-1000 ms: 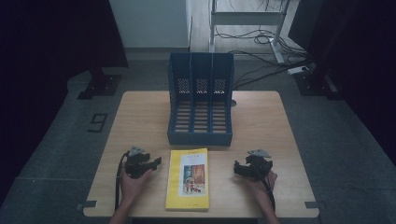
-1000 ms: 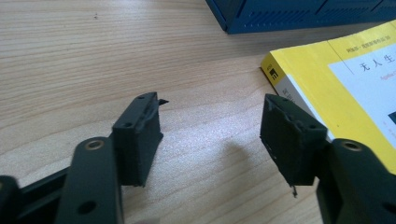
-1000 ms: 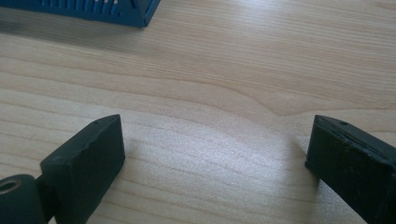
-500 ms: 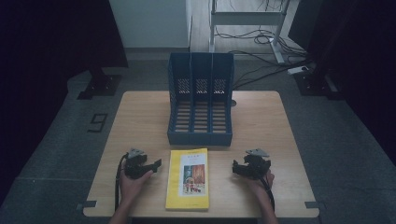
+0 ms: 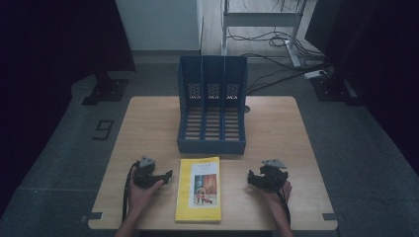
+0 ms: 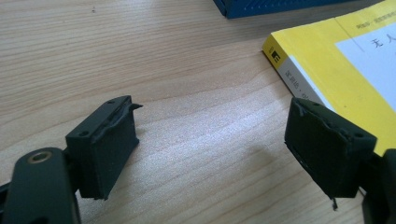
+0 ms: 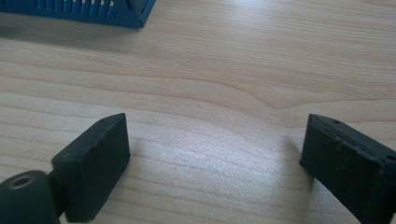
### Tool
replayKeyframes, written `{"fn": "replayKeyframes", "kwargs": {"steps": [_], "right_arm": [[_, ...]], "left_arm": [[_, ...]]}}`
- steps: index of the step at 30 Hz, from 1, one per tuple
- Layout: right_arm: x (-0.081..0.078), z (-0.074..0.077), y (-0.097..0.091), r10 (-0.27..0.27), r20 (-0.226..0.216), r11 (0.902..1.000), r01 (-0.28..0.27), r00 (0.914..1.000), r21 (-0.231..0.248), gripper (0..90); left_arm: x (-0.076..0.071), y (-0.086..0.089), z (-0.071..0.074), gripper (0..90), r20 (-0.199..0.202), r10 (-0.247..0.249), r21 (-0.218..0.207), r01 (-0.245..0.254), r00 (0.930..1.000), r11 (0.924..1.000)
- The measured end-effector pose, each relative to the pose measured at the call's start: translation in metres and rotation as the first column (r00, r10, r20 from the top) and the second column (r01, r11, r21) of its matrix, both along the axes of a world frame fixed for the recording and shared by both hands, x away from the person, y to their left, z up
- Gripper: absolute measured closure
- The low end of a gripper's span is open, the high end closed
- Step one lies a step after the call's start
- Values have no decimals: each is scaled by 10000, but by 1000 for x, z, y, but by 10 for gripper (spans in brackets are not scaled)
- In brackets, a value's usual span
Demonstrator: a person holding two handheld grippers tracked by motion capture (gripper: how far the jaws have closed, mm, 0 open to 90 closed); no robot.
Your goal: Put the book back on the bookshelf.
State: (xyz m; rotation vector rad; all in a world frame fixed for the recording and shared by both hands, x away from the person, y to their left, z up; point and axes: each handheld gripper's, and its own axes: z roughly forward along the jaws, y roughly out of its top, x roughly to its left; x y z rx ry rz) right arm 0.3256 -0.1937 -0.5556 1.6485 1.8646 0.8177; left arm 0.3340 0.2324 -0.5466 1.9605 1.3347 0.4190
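The yellow book (image 5: pixel 198 189) lies flat between both spread, empty grippers – left gripper (image 5: pixel 167 176) just opened, right gripper (image 5: pixel 251 178) wide – and looks light, stiff and slick-covered, best pinched at its left spine edge.

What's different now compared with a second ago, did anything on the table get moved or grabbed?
Little: the left gripper has just been opening its jaws, with nothing between them. Nothing was grabbed or let go. The right gripper is open over bare wood. The yellow paperback book, the blue plastic three-slot file rack and both hands stayed put.
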Motion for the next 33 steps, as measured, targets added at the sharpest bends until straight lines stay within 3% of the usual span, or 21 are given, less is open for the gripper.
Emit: {"fn": "replayKeyframes", "kwargs": {"steps": [3,4,5,11,13,17,20,24,27,31,33], "right_arm": [[-1,2,0,-184,-28,9997,184,9998,153,116],[-2,5,-3,-125,-32,9963,128,9999,855,126],[-3,7,-4,-124,48,9945,118,9999,1043,127],[-10,18,-1,-29,605,9939,-38,9982,1098,137],[-15,24,1,67,863,9929,-169,9962,1177,141],[-18,31,5,229,1095,9907,-372,9937,1305,141],[-26,42,12,570,1308,9880,-748,9898,1352,139],[-32,51,19,703,1583,9855,-931,9849,1420,148],[-33,61,29,786,1707,9851,-1028,9822,1380,145],[-33,70,39,957,1823,9813,-1235,9786,1478,145],[-33,77,51,1122,2048,9774,-1452,9723,1539,145]], "left_arm": [[0,1,0,174,-38,211,-296,-212,9998,9993],[0,2,0,183,-53,263,-440,-265,9996,9987],[0,4,0,190,-30,270,-471,-271,9996,9985],[-2,4,2,207,9,142,-542,-142,9999,9984],[-6,4,6,203,379,80,-723,-53,9993,9974],[-10,4,12,204,754,47,-943,24,9971,9955],[-13,4,14,221,1077,393,-868,-300,9934,9958],[-12,3,14,217,917,210,-870,-130,9956,9961],[-14,3,18,222,694,136,-1162,-54,9975,9932],[-16,4,22,225,686,83,-1304,8,9976,9915],[-17,6,26,226,656,201,-1558,-96,9976,9877]]}}
